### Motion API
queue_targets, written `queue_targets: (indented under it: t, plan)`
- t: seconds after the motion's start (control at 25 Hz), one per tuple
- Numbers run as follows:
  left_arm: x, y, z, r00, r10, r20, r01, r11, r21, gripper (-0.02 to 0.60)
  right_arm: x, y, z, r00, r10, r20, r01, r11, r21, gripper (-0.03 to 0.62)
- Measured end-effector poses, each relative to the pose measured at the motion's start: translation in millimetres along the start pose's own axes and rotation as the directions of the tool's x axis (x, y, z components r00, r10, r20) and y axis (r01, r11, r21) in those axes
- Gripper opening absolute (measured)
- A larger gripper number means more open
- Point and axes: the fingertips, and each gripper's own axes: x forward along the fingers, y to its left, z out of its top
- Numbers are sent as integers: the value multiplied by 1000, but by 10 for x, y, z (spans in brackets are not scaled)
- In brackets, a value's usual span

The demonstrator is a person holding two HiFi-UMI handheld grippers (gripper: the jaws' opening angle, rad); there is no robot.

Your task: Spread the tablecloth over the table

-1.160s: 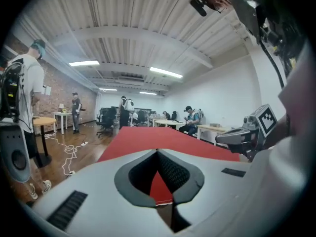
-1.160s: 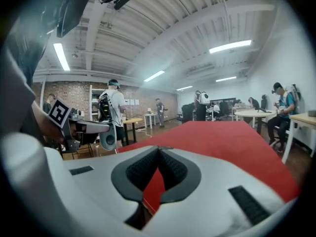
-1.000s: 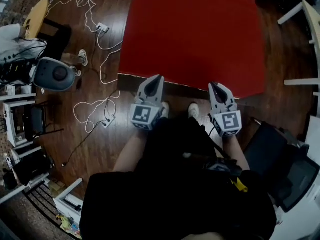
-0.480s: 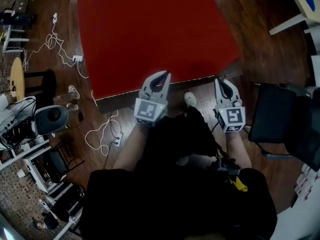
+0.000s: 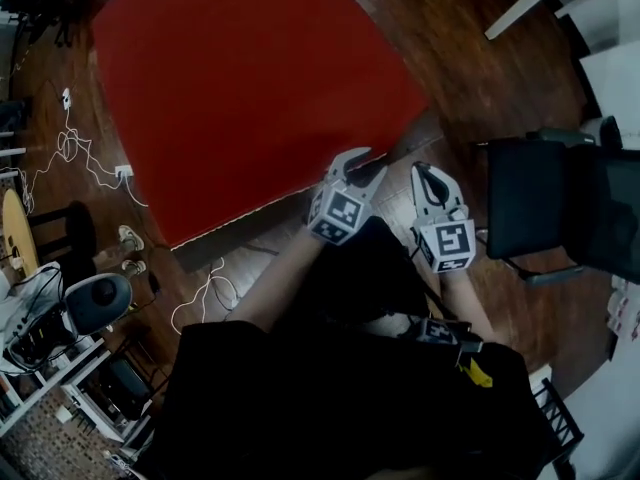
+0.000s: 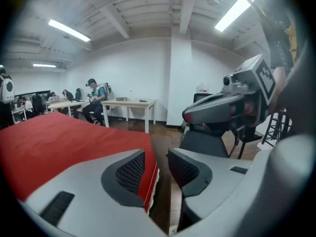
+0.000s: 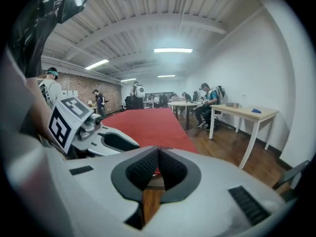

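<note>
- Here, a red tablecloth (image 5: 250,98) lies flat over the bench (image 5: 200,253), and its near corner points toward the two grippers.
- The left gripper (image 5: 368,160) hangs just off that near corner. Its fingers (image 6: 132,171) have just been opening and stand partly apart; the fringed cloth edge shows past the gap, but nothing is gripped.
- The right gripper (image 5: 428,171) is beside it over the wooden floor (image 5: 470,68), with its fingers (image 7: 140,169) pressed together and holding nothing.
- A black chair (image 5: 528,213) stands close on the right of the right gripper and narrows the room there.
- White cables (image 5: 85,158) trail over the floor along the bench's left side.
- A white table leg (image 5: 520,8) stands well apart at the upper right, with bare floor between it and the bench.
</note>
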Motion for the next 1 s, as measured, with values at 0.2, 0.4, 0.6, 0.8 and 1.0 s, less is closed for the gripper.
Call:
queue_targets:
  t: [0.2,0.4,0.6,0.8,1.0]
  plan:
    - [456,71,14,996,27,-85,-25,1000,18,147,58,-137,-66,999,-22,-30,23,1000,13,6]
    - [611,83,-127,982,49,-180,-46,999,23,147,106,-289,-6,1000,15,1,-15,999,45,6]
    - [905,107,-77,964,46,-260,-51,999,-12,215,331,-548,40,990,137,-18,-137,991,0,6]
    - [1052,115,-197,937,90,-337,-113,992,-49,218,456,-813,124,972,234,-24,-235,971,-35,6]
    - [943,368,-219,928,98,-359,-166,973,-162,9,569,-944,239,951,303,-61,-308,948,-87,6]
